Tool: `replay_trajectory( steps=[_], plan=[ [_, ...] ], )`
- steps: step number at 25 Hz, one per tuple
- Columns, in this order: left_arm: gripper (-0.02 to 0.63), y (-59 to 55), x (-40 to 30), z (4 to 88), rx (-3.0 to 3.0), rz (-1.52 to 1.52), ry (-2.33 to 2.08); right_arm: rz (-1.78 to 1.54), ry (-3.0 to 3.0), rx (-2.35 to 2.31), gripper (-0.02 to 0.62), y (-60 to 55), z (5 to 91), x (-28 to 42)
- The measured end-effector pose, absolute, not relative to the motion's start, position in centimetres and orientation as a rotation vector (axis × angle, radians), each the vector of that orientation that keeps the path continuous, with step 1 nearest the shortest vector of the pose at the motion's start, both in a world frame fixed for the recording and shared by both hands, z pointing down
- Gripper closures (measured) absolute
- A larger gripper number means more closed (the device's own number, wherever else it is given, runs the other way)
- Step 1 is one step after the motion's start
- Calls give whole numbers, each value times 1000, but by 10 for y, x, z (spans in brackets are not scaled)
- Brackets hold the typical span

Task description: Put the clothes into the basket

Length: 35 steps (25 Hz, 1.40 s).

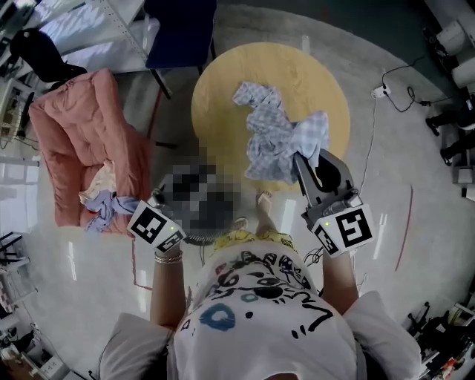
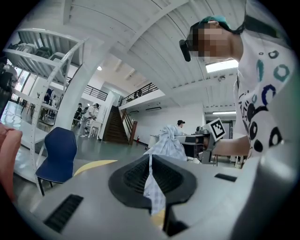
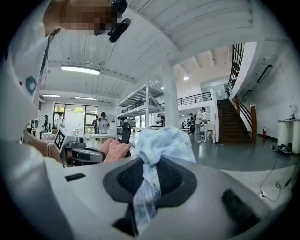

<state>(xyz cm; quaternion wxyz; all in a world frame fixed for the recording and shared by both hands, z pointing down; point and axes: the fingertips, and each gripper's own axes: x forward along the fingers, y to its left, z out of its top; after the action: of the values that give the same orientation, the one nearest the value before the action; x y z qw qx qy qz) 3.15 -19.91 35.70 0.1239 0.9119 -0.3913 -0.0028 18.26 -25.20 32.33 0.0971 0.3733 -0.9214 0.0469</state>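
Checked blue-white cloth (image 1: 274, 137) is up in the air over the round yellow desk (image 1: 223, 82), held between my two grippers. My right gripper (image 3: 149, 164) has its jaws nearly together, pinching a bunched fold, and the rest puffs up past the tips. My left gripper (image 2: 151, 161) is clamped on a thin strip of the same cloth, which trails off toward the right one. In the head view a blurred patch covers the left jaws and only the marker cube (image 1: 156, 226) shows. Pink quilted basket (image 1: 74, 111) sits on the floor left of the desk, well apart from the cloth, with other clothes (image 1: 100, 200) lying in it. Blue chair (image 1: 178, 22) is beyond the desk.
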Motion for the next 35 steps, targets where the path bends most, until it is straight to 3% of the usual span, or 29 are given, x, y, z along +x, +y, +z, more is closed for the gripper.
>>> replay_trajectory(
  steps=[17,35],
  plan=[
    [580,-129,7,329,2754,-31,-1169,85,-2706,1231,520,-168,298,184],
    [580,-55,32,319,2671,-75,-1345,51,-2764,1109,520,-103,287,210]
  ],
)
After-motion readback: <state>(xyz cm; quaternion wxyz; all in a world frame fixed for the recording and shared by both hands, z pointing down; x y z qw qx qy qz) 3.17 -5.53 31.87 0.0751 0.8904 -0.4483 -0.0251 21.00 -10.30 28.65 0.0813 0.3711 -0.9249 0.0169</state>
